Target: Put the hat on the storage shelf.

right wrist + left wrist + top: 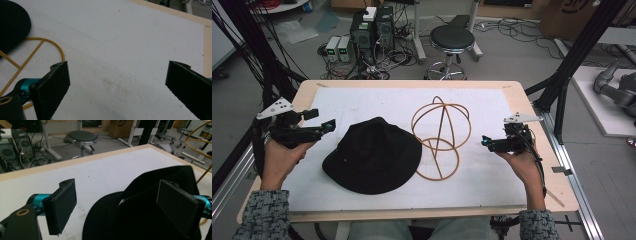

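A black brimmed hat (pixel 373 155) lies flat on the white mat (pixel 362 102), left of centre. Right of it stands a tan wire hat stand (pixel 440 135) with a domed top and a ring base. My left gripper (pixel 328 125) is held at the table's left edge, pointing at the hat, jaws open. In the left gripper view the hat (pixel 145 202) lies just beyond the open gripper (pixel 120 205). My right gripper (pixel 484 142) hovers right of the stand, open, with nothing between its jaws. In the right gripper view the stand's ring base (pixel 50 45) lies at the left of the open gripper (pixel 120 85).
The wooden table edge (pixel 412 84) frames the mat. Behind the table are a black stool (pixel 452 40), computer boxes (pixel 372 27) and loose cables on the floor. Black frame posts (pixel 572 60) rise at the right.
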Demonstrator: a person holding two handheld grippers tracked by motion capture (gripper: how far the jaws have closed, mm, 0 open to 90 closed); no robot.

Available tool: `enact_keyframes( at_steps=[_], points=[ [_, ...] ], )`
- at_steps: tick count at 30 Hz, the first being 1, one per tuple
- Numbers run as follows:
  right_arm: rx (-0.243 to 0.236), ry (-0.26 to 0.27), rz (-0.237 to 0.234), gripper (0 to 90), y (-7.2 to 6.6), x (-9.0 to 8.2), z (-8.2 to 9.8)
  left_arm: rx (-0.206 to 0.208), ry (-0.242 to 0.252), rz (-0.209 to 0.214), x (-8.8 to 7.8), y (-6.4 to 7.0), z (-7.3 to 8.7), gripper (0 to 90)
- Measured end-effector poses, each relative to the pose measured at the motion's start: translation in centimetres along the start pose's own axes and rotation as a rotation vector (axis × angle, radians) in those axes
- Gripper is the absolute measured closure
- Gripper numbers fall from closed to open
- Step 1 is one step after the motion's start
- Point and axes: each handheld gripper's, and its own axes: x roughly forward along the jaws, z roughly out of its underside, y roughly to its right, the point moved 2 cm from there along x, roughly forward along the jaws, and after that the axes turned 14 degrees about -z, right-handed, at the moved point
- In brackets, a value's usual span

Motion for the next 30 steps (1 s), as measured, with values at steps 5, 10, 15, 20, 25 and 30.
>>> enact_keyframes(
  at_steps=[5,10,15,20,25,30],
  points=[
    [-0.001,-0.007,-0.002,5.2,0.0,0.1,0.3,0.013,0.034,0.047,0.4,1.4,-0.4,18.8],
    [-0.001,-0.005,-0.007,5.2,0.0,-0.1,0.5,0.018,0.047,0.086,0.9,2.4,-0.7,18.8],
    [0.005,-0.002,-0.001,5.2,0.0,-0.4,0.7,0.027,0.072,0.120,1.3,3.6,-1.0,18.9],
    [0.007,0.000,0.003,5.2,0.0,-0.6,0.9,0.043,0.069,0.153,2.1,4.9,-0.9,19.4],
    [0.003,-0.011,0.005,5.2,0.0,-0.5,1.0,0.063,0.074,0.175,2.5,6.0,-0.9,19.9],
    [0.002,-0.011,0.001,5.2,-0.1,-0.5,0.9,0.084,0.071,0.191,3.1,6.8,-0.6,21.5]
  ],
)
